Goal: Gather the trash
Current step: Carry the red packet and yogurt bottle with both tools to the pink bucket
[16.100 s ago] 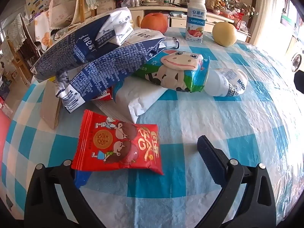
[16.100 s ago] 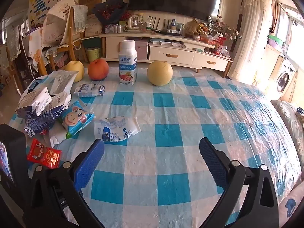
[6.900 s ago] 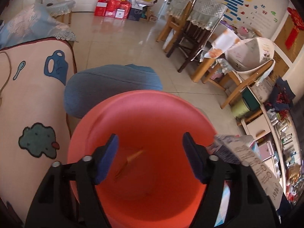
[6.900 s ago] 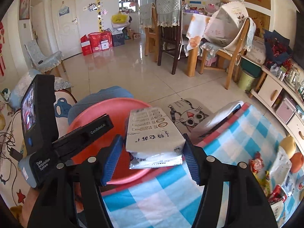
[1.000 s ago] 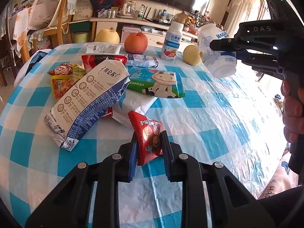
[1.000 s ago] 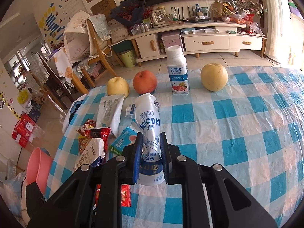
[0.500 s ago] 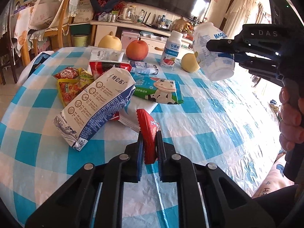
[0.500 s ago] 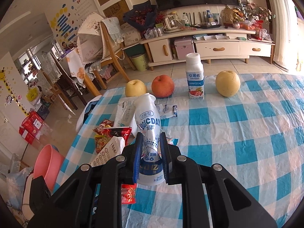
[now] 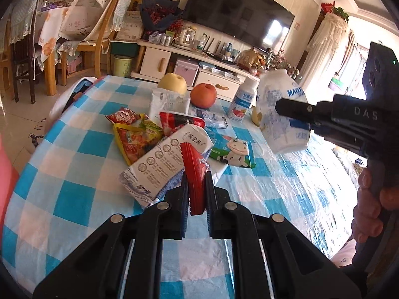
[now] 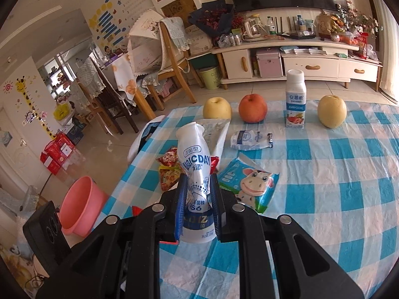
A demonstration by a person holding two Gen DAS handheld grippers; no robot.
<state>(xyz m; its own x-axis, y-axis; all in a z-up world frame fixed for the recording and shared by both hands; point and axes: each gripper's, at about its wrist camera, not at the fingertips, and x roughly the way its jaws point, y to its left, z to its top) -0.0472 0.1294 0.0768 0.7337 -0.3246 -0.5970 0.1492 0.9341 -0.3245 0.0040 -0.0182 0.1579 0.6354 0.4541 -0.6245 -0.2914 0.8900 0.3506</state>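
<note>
My left gripper [image 9: 195, 186] is shut on a red snack packet [image 9: 195, 172], which hangs edge-on above the checked table [image 9: 74, 164]. Beneath it lies a white-and-blue milk bag [image 9: 162, 164]. My right gripper [image 10: 198, 194] is shut on a squashed white Magic Day bottle [image 10: 195, 167], lifted off the table; the same bottle [image 9: 283, 117] shows at the right in the left wrist view. A pink basin [image 10: 79, 201] stands on the floor off the table's left edge.
Still on the table: a cow-print packet [image 10: 251, 183], orange and red snack bags [image 9: 132, 134], a small white pouch [image 10: 249, 139], an upright yogurt bottle [image 10: 295, 99], a red apple [image 10: 253, 108] and two yellow pears [image 10: 331, 111]. Chairs stand beyond the far left edge.
Both grippers have risen and drawn back with their loads. The red packet has left the table and turned edge-on. The pink basin has come into the right wrist view.
</note>
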